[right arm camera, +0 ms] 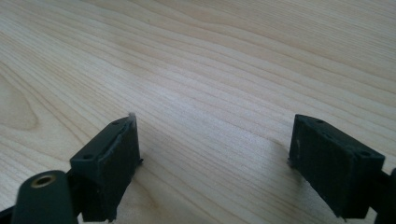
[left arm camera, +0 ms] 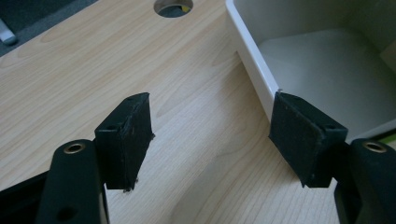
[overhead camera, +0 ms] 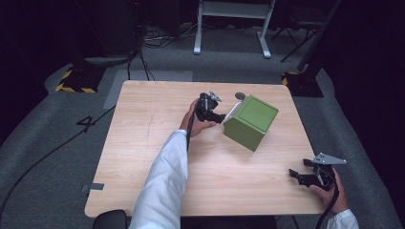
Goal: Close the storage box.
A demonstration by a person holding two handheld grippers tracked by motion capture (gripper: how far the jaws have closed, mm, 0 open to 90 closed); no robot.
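- Green box [overhead camera: 251, 121] lying tipped on its side near the middle of the wooden counter [overhead camera: 143, 143], white interior [left arm camera: 327, 70] facing the left tongs [overhead camera: 216, 113]
- Left tongs spread wide, one jaw touching the box's white rim, nothing pinched
- Right tongs [overhead camera: 298, 174] spread too, low over bare counter at the near right corner, well apart from the box

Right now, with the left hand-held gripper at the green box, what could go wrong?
The left hand-held gripper is open, one jaw at the white rim of the green box with the white interior. Closing might pinch just the rim edge and slip. The box lies tipped on its side, so a nudge could slide or roll it. The round cable hole in the wooden table lies close; a jaw might catch there.
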